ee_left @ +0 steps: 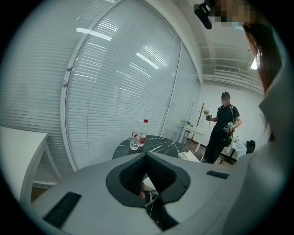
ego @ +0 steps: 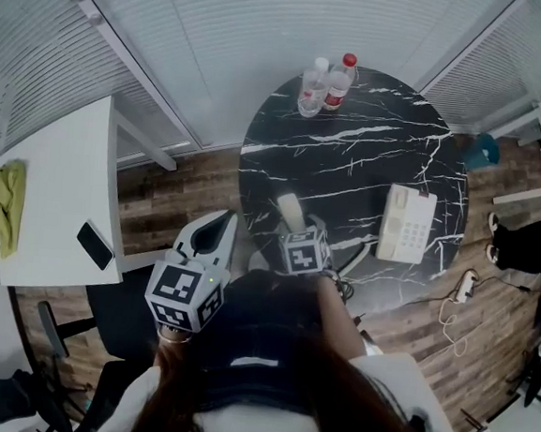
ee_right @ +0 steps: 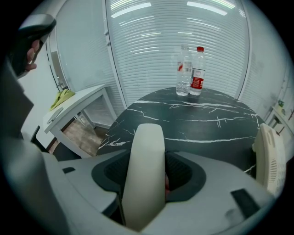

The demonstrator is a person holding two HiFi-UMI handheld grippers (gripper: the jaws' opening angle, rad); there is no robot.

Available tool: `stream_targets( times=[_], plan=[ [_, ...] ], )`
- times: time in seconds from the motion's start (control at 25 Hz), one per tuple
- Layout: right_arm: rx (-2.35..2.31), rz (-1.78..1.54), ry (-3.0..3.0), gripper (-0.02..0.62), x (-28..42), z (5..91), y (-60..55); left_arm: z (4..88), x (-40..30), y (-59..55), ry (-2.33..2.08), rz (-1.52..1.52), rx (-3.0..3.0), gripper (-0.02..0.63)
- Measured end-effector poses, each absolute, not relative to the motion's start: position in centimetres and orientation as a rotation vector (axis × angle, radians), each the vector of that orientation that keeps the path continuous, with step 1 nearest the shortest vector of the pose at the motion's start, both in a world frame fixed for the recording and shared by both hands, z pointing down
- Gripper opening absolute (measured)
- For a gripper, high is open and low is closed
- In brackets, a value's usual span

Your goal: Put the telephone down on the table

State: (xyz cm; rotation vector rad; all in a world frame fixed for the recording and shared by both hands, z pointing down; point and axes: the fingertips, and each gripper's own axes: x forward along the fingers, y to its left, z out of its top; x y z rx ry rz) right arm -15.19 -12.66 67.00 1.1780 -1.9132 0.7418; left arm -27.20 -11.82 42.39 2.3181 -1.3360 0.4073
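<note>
**At the near rim of the marble table: handset clamped in right gripper, base unit apart**

1. Work surface. A round black marble table point(ego: 351, 161) with white veining occupies the centre of the head view. Wooden plank flooring point(ego: 174, 192) surrounds it.

2. Task item. The cream plastic telephone handset point(ego: 292, 210) sits at the table's 7 o'clock rim, pointing towards the table centre. The right gripper point(ego: 295, 228) holds it. In the right gripper view both jaws press against the sides of the handset point(ee_right: 147, 137), which runs lengthwise out between them from the right gripper point(ee_right: 149, 158). Whether the handset's far end touches the tabletop cannot be determined.

3. Base unit. The cream rectangular telephone base point(ego: 406, 224) lies flat on the table at 4 o'clock, well apart from the handset. It also shows at 3 o'clock in the right gripper view point(ee_right: 268, 158).

4. Left gripper point(ego: 227, 218). It is positioned off the table, beyond the 8 o'clock rim. Its own view shows the jaw tips of the left gripper point(ee_left: 147, 155) brought together, with no object between them.

5. Other items. Two clear plastic bottles stand touching at the 12 o'clock rim, one uncapped point(ego: 315, 84) and one red-capped point(ego: 339, 80). A white rectangular desk point(ego: 66, 183) at 9 o'clock carries a yellow-green cloth point(ego: 6, 201) and a black flat phone point(ego: 95, 245). A person in dark clothing point(ee_left: 223, 126) stands beyond the table.
</note>
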Motion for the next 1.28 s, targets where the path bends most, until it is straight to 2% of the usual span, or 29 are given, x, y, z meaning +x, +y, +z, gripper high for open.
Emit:
stream_targets(
  times=[1.28],
  plan=[
    [1.305,0.487,-1.798,0.245,-14.5,65.2,-11.5,42.1,-28.0,-11.0,-1.155,0.38,2.443,0.002]
  ],
)
